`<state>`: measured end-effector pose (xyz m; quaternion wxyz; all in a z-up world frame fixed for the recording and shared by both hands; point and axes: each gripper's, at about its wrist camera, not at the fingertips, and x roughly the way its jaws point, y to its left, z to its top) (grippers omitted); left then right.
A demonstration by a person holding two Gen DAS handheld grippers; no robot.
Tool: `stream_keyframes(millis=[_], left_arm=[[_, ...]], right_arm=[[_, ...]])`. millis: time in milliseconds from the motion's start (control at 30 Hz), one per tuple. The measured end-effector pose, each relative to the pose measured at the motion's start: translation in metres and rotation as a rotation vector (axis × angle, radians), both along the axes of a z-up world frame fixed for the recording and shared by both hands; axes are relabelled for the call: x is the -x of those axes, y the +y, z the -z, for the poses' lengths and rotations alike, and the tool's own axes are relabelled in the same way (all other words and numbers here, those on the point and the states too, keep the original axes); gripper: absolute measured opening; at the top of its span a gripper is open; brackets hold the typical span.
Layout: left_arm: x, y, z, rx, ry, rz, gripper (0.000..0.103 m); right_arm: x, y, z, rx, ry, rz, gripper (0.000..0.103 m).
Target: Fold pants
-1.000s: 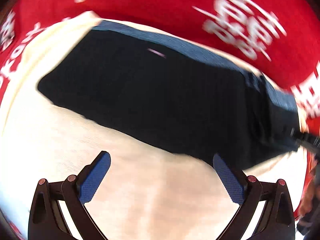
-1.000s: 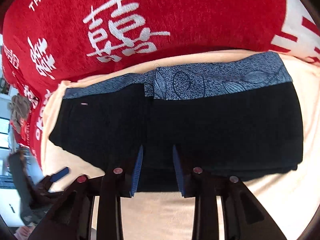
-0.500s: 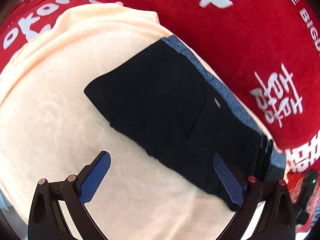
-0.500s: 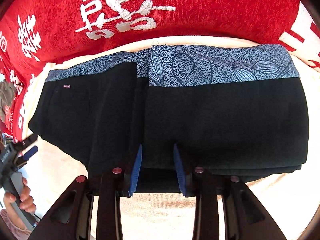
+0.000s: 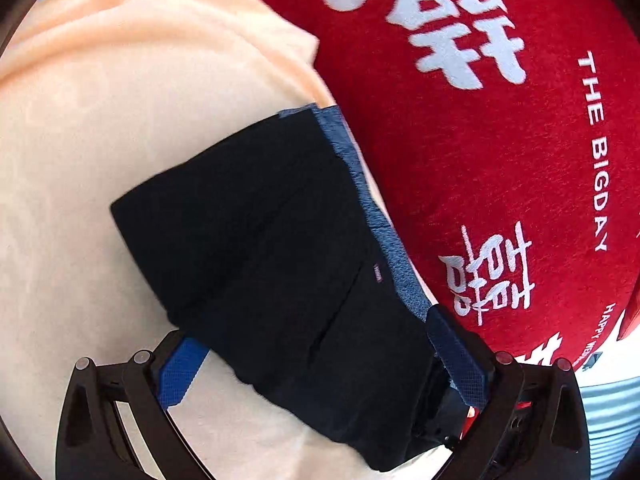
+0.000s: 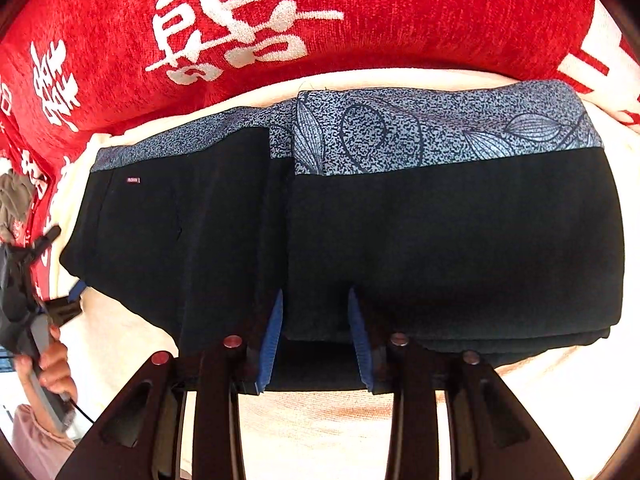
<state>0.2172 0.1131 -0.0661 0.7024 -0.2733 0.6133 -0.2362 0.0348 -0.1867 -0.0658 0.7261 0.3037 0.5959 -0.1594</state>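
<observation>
The black pants [image 6: 440,240] with a blue-grey patterned waistband [image 6: 440,132] lie partly folded on a cream cloth [image 6: 320,420]. A folded part on the right overlaps the flat part on the left. My right gripper [image 6: 314,336] is partly closed, its blue pads [image 6: 272,336] on either side of the folded layer's near edge. In the left wrist view the pants [image 5: 260,248] run diagonally. My left gripper [image 5: 316,360] is wide open, straddling the near end of the pants, with its pads [image 5: 180,368] at each side edge.
A red blanket with white characters [image 5: 480,120] [image 6: 280,20] covers the surface behind and around the cream cloth [image 5: 100,120]. The left gripper and the hand holding it [image 6: 36,320] show at the left edge of the right wrist view.
The left gripper has swung around and moved in over the end of the pants, still open. The right gripper has moved a little closer to the pants with the same jaw gap.
</observation>
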Motion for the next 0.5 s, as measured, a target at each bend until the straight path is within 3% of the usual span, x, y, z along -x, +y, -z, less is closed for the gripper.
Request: stream_keyframes(millis=[67,133,233,267,333,400,433,467,500], left_arm=[[-0.002,-0.013,-0.004,-0.081,-0.037,0.041,0.103],[-0.003,-0.030,0.006,-0.226,-0.029,0.091,0.103],[-0.001,-0.050,0.000,-0.351,-0.071,0.103,0.099],[-0.001,-0.053,0.000,-0.387,-0.073,0.092,0.093],[0.000,-0.054,-0.004,-0.448,-0.094,0.071,0.067],[0.001,-0.055,-0.008,-0.505,-0.133,0.100,0.050],[0.002,-0.057,-0.010,-0.515,-0.158,0.126,0.047],[0.006,-0.061,-0.013,-0.538,-0.204,0.160,0.045],[0.011,-0.068,-0.016,-0.579,-0.259,0.207,0.044]], right_arm=[[0.001,0.001,-0.001,0.006,0.001,-0.002,0.037],[0.000,0.000,-0.001,0.005,-0.001,-0.003,0.038],[-0.005,0.000,-0.004,0.005,0.006,-0.010,0.038],[-0.007,0.001,-0.007,0.009,0.015,-0.018,0.038],[-0.015,0.004,-0.020,0.004,0.007,-0.048,0.038],[-0.026,0.008,-0.038,-0.011,-0.034,-0.082,0.041],[-0.036,0.010,-0.050,-0.028,-0.055,-0.107,0.055],[-0.046,0.012,-0.057,-0.048,-0.067,-0.124,0.075],[-0.062,0.014,-0.067,-0.085,-0.087,-0.148,0.082]])
